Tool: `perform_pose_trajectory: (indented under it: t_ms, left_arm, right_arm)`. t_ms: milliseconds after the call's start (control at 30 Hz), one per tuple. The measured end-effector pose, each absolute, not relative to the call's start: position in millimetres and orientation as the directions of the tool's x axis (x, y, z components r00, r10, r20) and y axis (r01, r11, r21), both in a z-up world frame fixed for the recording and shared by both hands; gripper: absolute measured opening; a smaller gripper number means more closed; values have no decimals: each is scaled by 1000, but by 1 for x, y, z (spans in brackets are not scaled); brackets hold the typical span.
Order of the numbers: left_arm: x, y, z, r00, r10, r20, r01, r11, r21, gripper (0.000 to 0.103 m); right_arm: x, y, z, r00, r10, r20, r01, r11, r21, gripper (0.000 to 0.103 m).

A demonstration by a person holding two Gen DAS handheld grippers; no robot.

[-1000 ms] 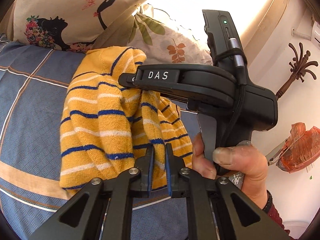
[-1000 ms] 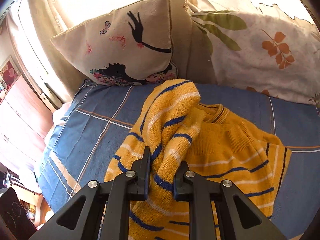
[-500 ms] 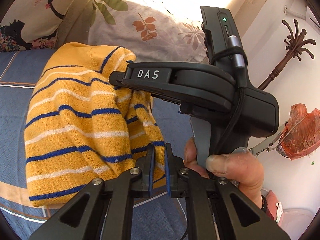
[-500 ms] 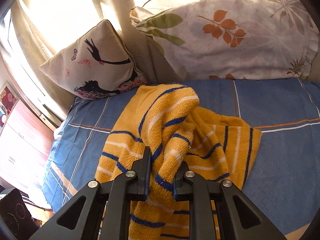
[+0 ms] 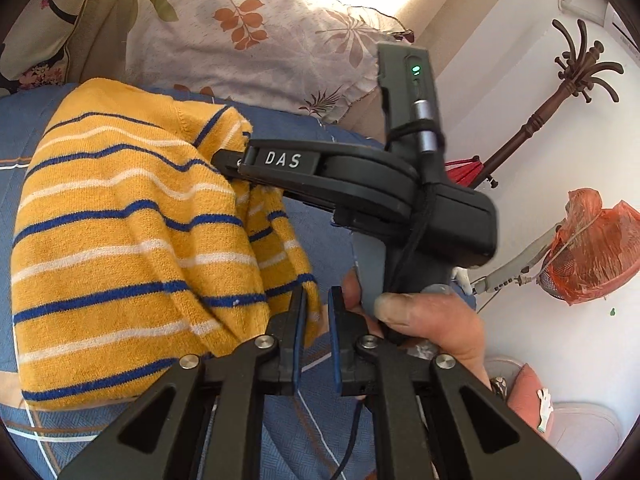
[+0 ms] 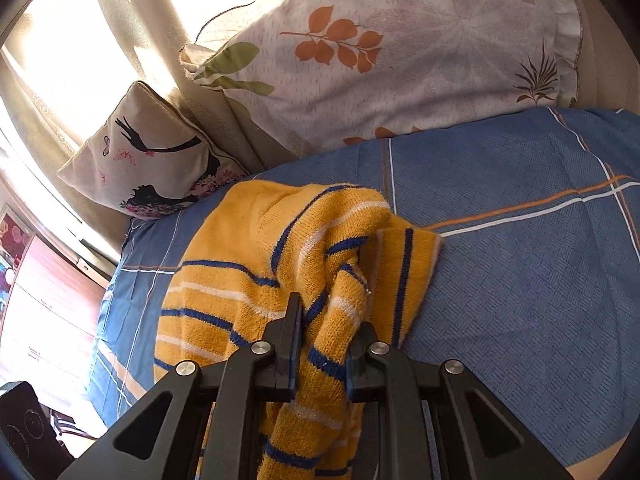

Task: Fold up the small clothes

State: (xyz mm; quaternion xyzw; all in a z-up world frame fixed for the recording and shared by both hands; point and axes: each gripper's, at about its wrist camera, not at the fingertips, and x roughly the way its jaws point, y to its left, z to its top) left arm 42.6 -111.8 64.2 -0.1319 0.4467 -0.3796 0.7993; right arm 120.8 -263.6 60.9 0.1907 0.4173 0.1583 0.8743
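From the left wrist view, the left gripper (image 5: pixel 317 312) has its jaws nearly together, pinching an edge of the yellow striped sweater (image 5: pixel 120 240); the knit bulges up in a doubled fold over the blue checked bedsheet (image 5: pixel 24 120). Just beyond it, the right gripper (image 5: pixel 234 164), marked DAS, bites into the upper fold of the same sweater, and the person's right hand (image 5: pixel 424 320) wraps its handle. A leaf-print pillow (image 5: pixel 256 40) leans at the head edge of the bed, and a wooden coat stand (image 5: pixel 560 92) rises by the white wall. From the right wrist view, the right gripper (image 6: pixel 328 336) is clamped on a bunched ridge of the sweater (image 6: pixel 256 264), which lies on the bedsheet (image 6: pixel 520 280) toward the head edge, below the leaf-print pillow (image 6: pixel 400 48) and a silhouette cushion (image 6: pixel 156 156).
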Motion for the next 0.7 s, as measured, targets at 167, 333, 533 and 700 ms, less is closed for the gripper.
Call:
perform_pose_trajectory:
  t_ms: [167, 333, 533, 700]
  left_arm:
    - [22, -92, 78, 325, -738, -591, 514, 662, -545, 32]
    - [14, -63, 85, 454, -641, -619, 463, 763, -451, 47]
    - [19, -26, 76, 525, -561, -641, 368, 828, -423, 47]
    - [19, -5, 67, 526, -549, -649, 332, 835, -438, 47]
  right_arm:
    - [122, -278, 49, 580, 484, -655, -104, 842, 530, 21]
    - [102, -297, 61, 651, 416, -635, -63, 863, 500, 37]
    - [61, -288, 91, 707, 420, -569, -146, 874, 464, 50]
    - [58, -249, 66, 598, 492, -633, -203, 857, 474, 67]
